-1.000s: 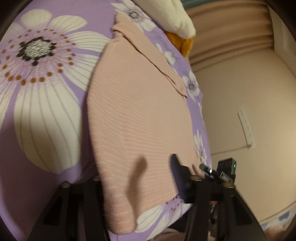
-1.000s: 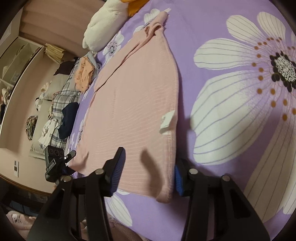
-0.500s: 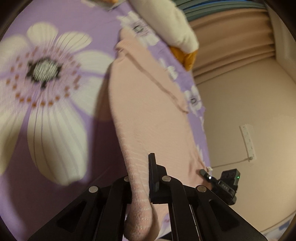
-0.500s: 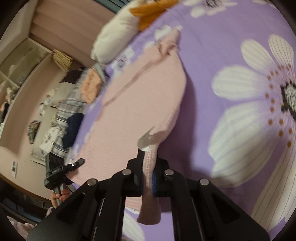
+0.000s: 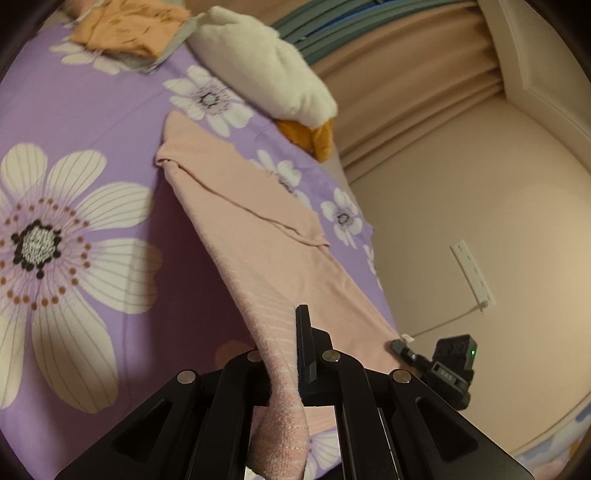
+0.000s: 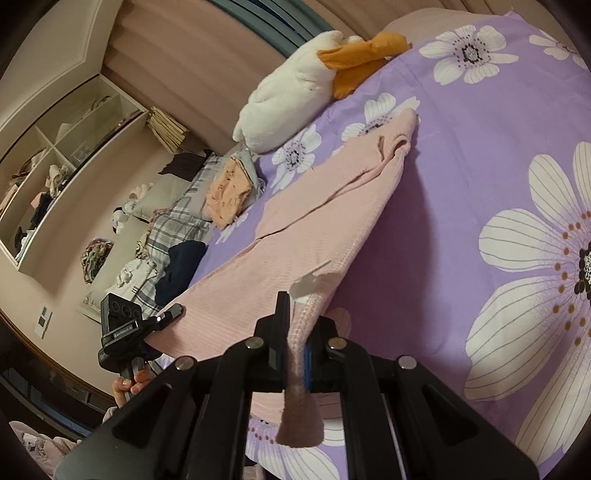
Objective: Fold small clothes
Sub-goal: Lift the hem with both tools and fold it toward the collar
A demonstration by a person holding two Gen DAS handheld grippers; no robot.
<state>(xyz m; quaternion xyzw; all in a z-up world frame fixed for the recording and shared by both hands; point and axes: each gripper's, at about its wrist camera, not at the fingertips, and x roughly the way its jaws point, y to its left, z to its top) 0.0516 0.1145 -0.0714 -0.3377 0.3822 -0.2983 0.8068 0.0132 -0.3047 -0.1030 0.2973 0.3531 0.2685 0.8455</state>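
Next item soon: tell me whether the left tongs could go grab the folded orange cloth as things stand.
Probably not yet. The left tongs are shut on the pink garment, so they must release first. The orange cloth lies unobstructed at the far end of the bedspread.

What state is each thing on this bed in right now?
Pink garment: near edge lifted off the bed, far end still lying flat.
Left gripper: shut on the pink garment.
Right gripper: shut on the pink garment.
Orange cloth: folded, lying on the bed.
White plush toy: lying on the bed.

Left tool (image 5: 291, 354) clamps pink garment (image 5: 258, 236) hem above purple bedspread (image 5: 92, 110)
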